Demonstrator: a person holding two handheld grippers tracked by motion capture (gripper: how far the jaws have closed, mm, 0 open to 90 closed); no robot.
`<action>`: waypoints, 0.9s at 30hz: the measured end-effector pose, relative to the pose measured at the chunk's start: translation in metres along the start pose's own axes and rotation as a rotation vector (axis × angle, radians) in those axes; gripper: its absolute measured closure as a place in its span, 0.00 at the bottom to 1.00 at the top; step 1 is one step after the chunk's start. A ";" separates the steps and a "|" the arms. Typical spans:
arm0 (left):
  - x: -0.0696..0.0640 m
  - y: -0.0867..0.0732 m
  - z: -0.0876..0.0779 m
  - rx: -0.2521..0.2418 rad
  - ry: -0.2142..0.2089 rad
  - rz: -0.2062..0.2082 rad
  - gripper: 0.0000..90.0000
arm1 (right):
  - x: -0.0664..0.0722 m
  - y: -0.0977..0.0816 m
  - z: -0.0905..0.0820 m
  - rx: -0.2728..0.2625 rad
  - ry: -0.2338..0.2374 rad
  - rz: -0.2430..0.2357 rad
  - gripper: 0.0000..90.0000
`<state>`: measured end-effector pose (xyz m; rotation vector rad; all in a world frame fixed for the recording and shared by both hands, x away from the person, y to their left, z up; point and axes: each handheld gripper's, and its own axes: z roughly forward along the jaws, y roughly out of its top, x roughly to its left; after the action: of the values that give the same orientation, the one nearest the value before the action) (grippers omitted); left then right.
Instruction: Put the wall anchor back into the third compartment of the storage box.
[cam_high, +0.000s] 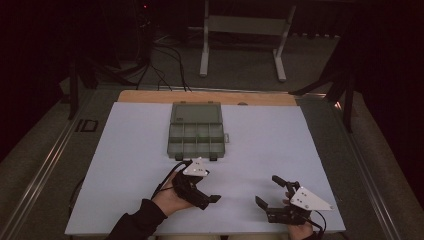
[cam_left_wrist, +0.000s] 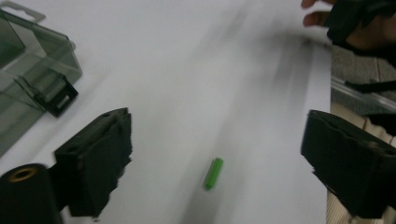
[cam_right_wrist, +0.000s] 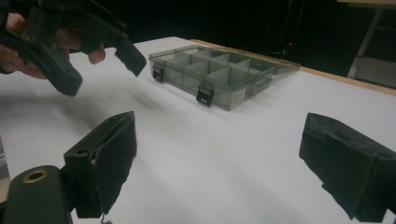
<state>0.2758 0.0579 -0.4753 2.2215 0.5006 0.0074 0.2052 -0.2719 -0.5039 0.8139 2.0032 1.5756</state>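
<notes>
The counter (cam_high: 125, 150) is covered by a white sheet, with a wooden edge at the far side. The room around it is dark; behind the counter a grey metal frame (cam_high: 245, 30) stands on the floor, with cables near it. A smoky clear box (cam_high: 196, 131) with many compartments lies open on the far middle of the sheet.

In the left gripper view a small green peg (cam_left_wrist: 213, 173) lies flat on the sheet, between the jaws of the left tool (cam_left_wrist: 215, 158) but touching neither. This tool is released and grasps nothing. The right tool (cam_right_wrist: 219, 163) is also released, jaws wide apart, with bare sheet between them. The box is well apart from both tools.
</notes>
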 end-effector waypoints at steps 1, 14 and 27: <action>0.000 -0.001 0.001 0.004 -0.003 0.003 0.13 | 0.000 0.000 0.000 0.000 0.000 -0.001 0.12; 0.002 -0.014 0.020 0.063 -0.031 0.044 0.42 | 0.000 0.000 0.000 0.003 0.002 -0.002 0.12; 0.002 -0.019 0.038 0.140 -0.026 0.088 0.71 | 0.000 0.000 0.000 0.002 0.005 0.001 0.12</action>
<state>0.2771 0.0410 -0.5147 2.3761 0.3987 -0.0108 0.2053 -0.2716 -0.5040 0.8121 2.0090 1.5780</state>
